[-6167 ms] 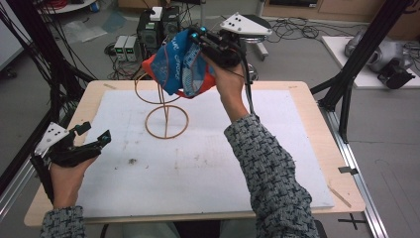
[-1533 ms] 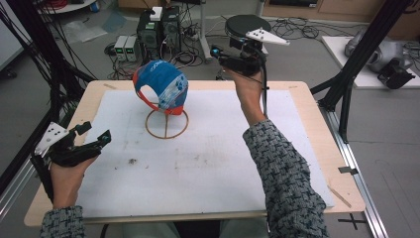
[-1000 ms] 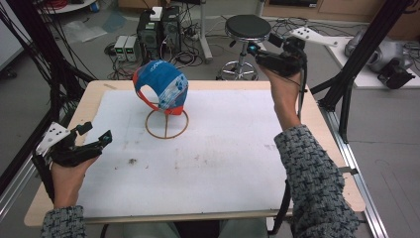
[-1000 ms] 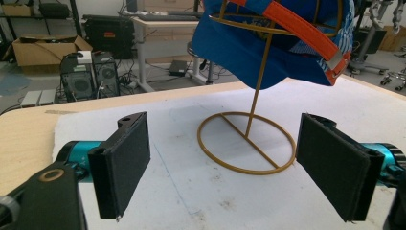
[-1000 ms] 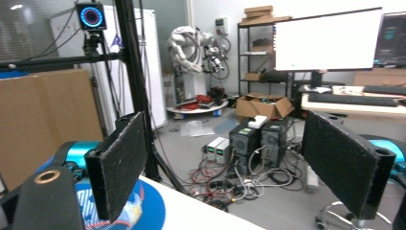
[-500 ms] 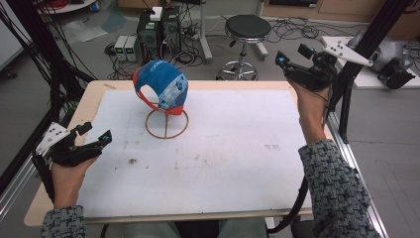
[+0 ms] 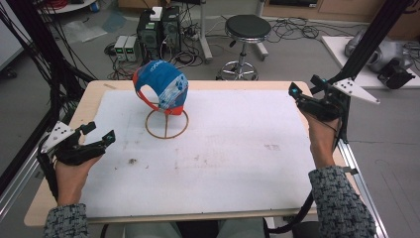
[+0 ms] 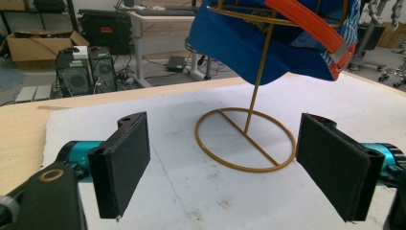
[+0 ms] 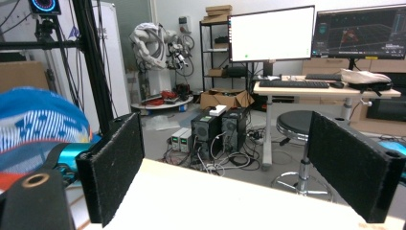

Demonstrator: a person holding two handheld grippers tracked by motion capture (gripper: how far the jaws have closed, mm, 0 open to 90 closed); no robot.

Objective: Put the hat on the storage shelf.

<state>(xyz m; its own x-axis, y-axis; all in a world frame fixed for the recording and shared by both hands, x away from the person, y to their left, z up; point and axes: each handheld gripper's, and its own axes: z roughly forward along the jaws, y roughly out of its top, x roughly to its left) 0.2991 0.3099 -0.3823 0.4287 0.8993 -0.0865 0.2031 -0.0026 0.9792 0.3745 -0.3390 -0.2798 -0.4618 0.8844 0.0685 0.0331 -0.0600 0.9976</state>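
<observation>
Both grippers' fingers stand wide apart, holding nothing. Left gripper (image 7: 94,140) rests near the gold wire stand (image 7: 167,124) bearing the blue cap (image 7: 161,91); right gripper (image 7: 302,91) hangs well apart.

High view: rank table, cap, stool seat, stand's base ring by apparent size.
1. table
2. cap
3. stool seat and base ring: look alike, and the stool sits farther from the camera, so unranked.

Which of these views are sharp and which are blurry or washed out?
High view: soft, evenly lit, cap clear. Left gripper view: stand sharp, cap cropped at top. Right gripper view: monitor blown out white, cap a blurry patch at left.
</observation>
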